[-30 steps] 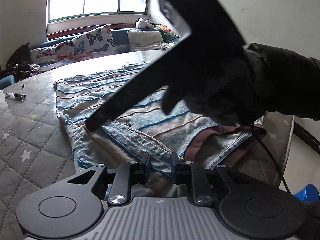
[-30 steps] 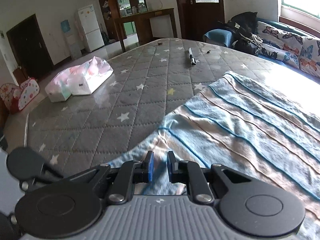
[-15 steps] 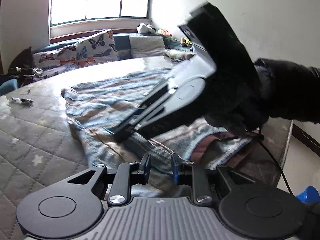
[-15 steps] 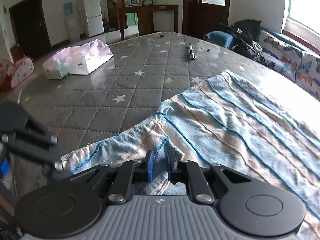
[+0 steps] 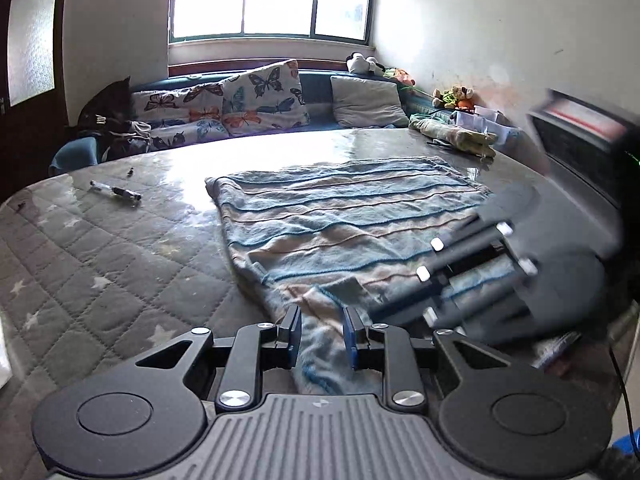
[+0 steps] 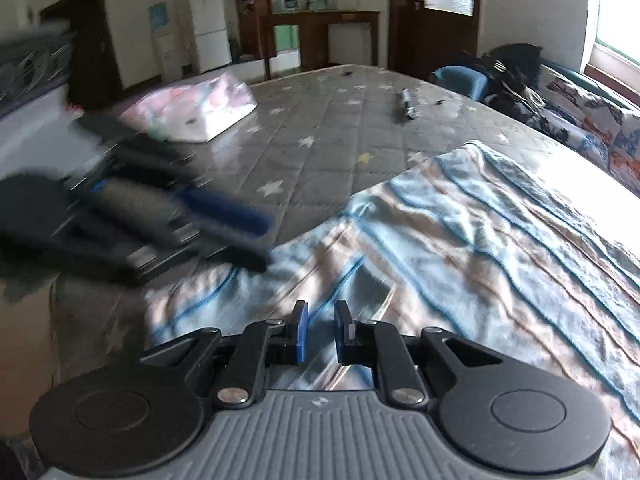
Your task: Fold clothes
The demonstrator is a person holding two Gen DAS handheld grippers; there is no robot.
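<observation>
Striped cloth (image 5: 344, 220) under left tool (image 5: 322, 334) (jaws apart).

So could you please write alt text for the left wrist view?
The left tool, open, sits low over the near edge of a blue striped garment spread on a grey quilted mattress. The right tool, blurred, reaches in from the right.

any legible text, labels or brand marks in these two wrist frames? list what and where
None can be read.
Small emblem on the left gripper body: too small to make out.
Same emblem on the right gripper body: too small.
Dark print on the pink-and-white package: blurred.
Pen on the mattress: markings too small.
Blue poster on the far wall: too small and blurred.
Striped cloth: no text visible.
</observation>
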